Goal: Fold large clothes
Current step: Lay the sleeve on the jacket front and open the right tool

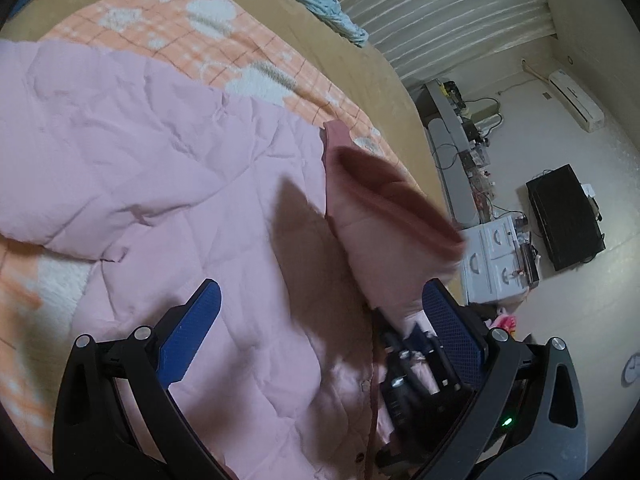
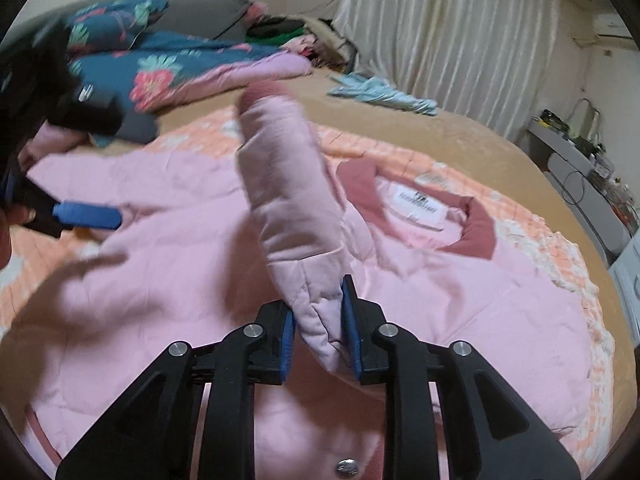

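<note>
Pink quilted jacket [image 2: 420,280] spread flat, dark-pink collar [image 2: 480,236], sleeve [image 2: 280,184] raised.

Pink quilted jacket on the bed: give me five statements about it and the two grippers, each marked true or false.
1. The right gripper has a sleeve of the pink quilted jacket between its fingers. True.
2. The left gripper is shut on the jacket's hem. False: its blue fingers stand wide apart and grip nothing.
3. The jacket's darker pink collar shows a white label inside the neck. True.
4. The jacket lies on a plain white sheet. False: it lies on an orange checked blanket.
5. A light blue garment lies farther up the bed, near the curtain. True.
</note>
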{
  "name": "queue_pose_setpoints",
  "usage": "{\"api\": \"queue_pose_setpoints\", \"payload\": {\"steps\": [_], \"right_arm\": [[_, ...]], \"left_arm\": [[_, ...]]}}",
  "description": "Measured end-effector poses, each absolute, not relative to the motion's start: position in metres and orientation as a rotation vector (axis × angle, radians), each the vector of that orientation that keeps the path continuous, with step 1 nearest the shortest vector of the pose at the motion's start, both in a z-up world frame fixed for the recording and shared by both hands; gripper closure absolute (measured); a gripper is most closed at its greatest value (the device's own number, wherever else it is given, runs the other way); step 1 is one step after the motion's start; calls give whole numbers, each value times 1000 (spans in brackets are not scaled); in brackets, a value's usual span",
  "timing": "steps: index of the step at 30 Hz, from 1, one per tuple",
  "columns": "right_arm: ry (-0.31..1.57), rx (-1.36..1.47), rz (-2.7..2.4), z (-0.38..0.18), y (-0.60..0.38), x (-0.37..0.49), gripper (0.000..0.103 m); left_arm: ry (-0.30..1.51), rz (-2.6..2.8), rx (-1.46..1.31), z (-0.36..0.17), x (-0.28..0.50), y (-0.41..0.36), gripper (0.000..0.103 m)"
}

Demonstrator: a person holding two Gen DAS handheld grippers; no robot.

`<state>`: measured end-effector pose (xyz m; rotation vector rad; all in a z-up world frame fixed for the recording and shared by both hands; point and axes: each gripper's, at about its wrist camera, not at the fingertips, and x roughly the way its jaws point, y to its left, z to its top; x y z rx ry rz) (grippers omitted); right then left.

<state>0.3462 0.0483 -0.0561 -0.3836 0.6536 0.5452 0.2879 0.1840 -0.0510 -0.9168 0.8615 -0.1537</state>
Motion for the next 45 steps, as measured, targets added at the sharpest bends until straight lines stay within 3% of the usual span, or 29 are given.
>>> {"api": "queue_pose_setpoints", "payload": {"steps": [3, 5, 6, 16, 17, 20, 21, 24, 31, 45], "right_arm": [[689, -382, 570, -65, 52, 344, 69], [722, -345, 624, -67, 51, 341, 41], [728, -336, 635, -67, 50, 340, 37], [714, -278, 563, -41, -23, 323, 32], [725, -273, 533, -40, -39, 325, 32], [736, -264, 443, -40, -79, 334, 32], [742, -257, 413, -40, -92, 338, 32], [755, -189, 347, -41, -134, 351, 32], [794, -83, 243, -49, -175, 383, 32], [933, -83, 250, -84, -170, 417, 31]], "left_arm": [[876, -179, -927, -57, 290, 179, 9], [886, -188, -935, -62, 292, 176, 9], [889, -191, -942, -64, 293, 175, 9], [983, -251, -920, -95, 305, 144, 10], [979, -246, -883, -93, 306, 139, 14], [973, -235, -817, -94, 309, 130, 63], [973, -226, -805, -96, 309, 129, 74], [930, -230, -785, -94, 307, 133, 89], [827, -193, -582, -55, 302, 128, 90], [954, -86, -458, -90, 304, 125, 86]]}}
